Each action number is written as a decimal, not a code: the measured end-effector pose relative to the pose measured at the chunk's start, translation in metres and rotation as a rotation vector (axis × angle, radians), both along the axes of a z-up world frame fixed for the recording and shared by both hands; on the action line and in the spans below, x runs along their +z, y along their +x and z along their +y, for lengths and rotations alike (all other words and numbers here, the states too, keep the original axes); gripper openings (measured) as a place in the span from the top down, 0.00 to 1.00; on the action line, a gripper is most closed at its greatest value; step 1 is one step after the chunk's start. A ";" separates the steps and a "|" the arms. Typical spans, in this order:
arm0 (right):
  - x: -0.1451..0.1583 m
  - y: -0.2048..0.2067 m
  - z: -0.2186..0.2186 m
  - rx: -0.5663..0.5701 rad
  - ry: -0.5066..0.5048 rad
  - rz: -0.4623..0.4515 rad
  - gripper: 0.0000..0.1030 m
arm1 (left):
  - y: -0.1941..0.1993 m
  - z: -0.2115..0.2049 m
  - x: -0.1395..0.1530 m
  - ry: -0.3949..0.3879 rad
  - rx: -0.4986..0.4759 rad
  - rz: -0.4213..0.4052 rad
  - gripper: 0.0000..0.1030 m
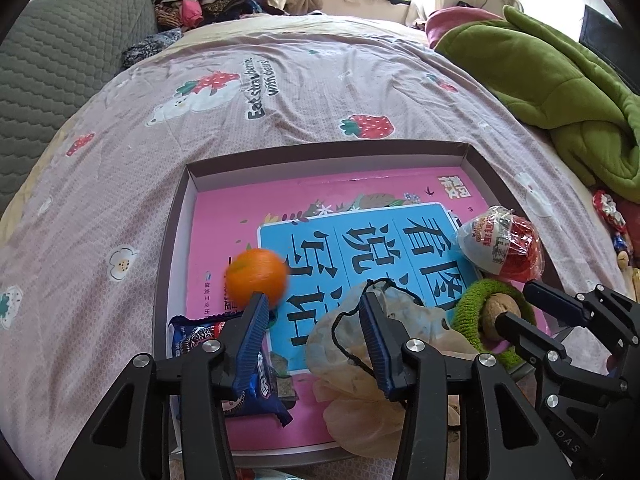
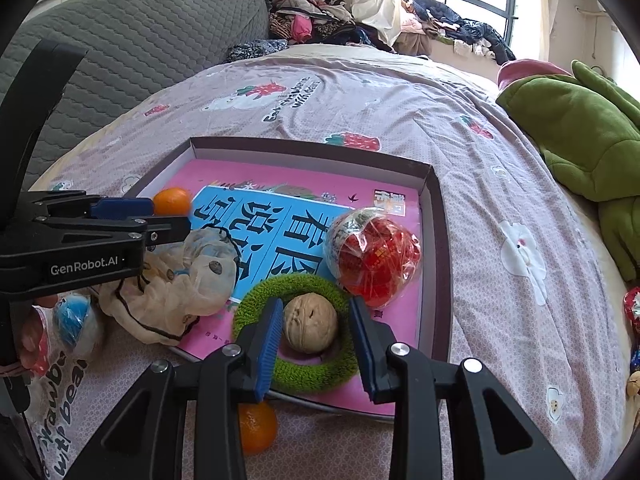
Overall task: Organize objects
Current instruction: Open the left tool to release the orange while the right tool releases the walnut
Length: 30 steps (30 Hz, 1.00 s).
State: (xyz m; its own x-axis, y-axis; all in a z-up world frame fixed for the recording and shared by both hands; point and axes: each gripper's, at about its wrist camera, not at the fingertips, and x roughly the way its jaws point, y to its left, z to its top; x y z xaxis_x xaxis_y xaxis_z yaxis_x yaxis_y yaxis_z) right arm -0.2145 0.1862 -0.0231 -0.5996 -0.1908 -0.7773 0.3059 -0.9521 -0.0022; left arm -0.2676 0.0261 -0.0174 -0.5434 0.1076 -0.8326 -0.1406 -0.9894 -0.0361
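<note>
A shallow cardboard box lid (image 1: 188,216) lay on a bed, its floor covered by a pink book (image 1: 224,216) with a blue panel of large Chinese characters. Several small things rested inside it. A small orange (image 1: 256,278), blurred, sat on the book toward the tray's left side, just beyond the tip of the left gripper's (image 1: 310,320) left finger. That gripper's blue ribbed jaws stood partly apart with nothing pressed between them; the orange lay ahead of them, free of the pads. Beneath its right finger sprawled a crumpled translucent drawstring pouch (image 1: 348,364) with a black cord. A blue snack packet (image 1: 192,334) lay under its left finger at the tray's near left corner.

To the right, a walnut (image 2: 310,326) sat in the middle of a green knitted ring (image 2: 296,284). The right gripper (image 2: 314,334) pointed down at it, jaws set either side of the nut with a narrow gap showing on both sides, so the pads were not gripping it. Just beyond the ring lay a round parcel wrapped in clear plastic (image 2: 372,254), part white, part red.

Outside the tray, a second orange (image 2: 256,430) rested on the pinkish-grey bedsheet (image 2: 500,184) printed with strawberries and bears. A green plush blanket (image 2: 580,132) was heaped at the right, a grey quilted headboard (image 2: 140,40) rose at the left, and piled clothes (image 2: 312,16) lay beneath a window.
</note>
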 end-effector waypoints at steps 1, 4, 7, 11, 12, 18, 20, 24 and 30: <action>0.001 0.000 0.000 -0.001 -0.002 0.002 0.67 | 0.001 0.000 0.001 -0.002 0.001 0.001 0.53; 0.004 0.001 0.001 -0.004 -0.005 0.009 0.66 | 0.002 0.000 0.004 -0.001 0.004 0.005 0.52; 0.008 0.003 0.002 -0.005 -0.014 0.016 0.64 | 0.003 -0.001 0.008 0.003 0.009 0.011 0.52; 0.014 0.004 0.002 -0.007 -0.024 0.027 0.63 | 0.005 -0.004 0.014 0.009 0.016 0.018 0.52; 0.016 0.004 0.003 -0.008 -0.028 0.030 0.63 | 0.006 -0.004 0.015 0.010 0.017 0.021 0.52; 0.024 0.006 0.004 -0.010 -0.039 0.047 0.63 | 0.010 -0.009 0.025 0.008 0.028 0.039 0.51; 0.025 0.007 0.003 -0.008 -0.041 0.049 0.63 | 0.011 -0.011 0.028 0.006 0.033 0.045 0.50; 0.029 0.008 0.004 -0.009 -0.048 0.057 0.63 | 0.014 -0.014 0.034 0.008 0.044 0.059 0.42; 0.039 0.012 0.003 -0.006 -0.064 0.076 0.62 | 0.019 -0.016 0.042 0.017 0.044 0.071 0.42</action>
